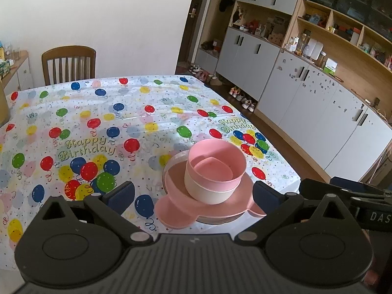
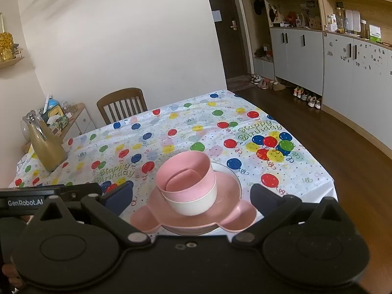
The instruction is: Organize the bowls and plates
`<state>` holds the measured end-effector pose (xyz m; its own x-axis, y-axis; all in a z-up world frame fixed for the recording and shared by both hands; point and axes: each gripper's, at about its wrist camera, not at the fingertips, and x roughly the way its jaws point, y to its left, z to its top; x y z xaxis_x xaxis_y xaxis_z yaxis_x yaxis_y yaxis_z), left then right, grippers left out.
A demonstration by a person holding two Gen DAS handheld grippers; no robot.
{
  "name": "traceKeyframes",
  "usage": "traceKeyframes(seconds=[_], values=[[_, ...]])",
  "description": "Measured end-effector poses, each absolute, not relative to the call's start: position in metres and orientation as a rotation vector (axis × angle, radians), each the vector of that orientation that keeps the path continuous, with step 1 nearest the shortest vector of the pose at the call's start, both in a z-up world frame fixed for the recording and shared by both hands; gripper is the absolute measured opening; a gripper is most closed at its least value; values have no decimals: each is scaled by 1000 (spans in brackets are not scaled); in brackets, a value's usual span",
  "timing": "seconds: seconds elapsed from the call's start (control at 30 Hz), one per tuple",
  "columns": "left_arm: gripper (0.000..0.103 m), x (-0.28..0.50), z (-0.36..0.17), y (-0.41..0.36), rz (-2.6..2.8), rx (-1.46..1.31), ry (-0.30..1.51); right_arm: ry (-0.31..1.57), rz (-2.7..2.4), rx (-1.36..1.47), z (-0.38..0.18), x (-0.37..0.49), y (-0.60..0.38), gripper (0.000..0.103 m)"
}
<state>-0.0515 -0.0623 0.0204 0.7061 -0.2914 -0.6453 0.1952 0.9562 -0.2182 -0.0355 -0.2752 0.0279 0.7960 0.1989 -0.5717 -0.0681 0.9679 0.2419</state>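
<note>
Balloon-printed tablecloth (chair behind); grey cabinets alongside.

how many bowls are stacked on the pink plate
2 show: a pink bowl nested in a white bowl, both on the eared pink plate near the table's front edge. Another bowl could be hidden inside.

White wall, wooden chair, grey cabinets, dark floor.
</note>
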Motion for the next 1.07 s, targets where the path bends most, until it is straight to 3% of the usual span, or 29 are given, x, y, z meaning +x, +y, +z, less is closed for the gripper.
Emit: traceKeyframes(seconds=[1.07], values=[[103,-46,14,-66,-300,-145,786,670,128,220,23,-33,-275,103]])
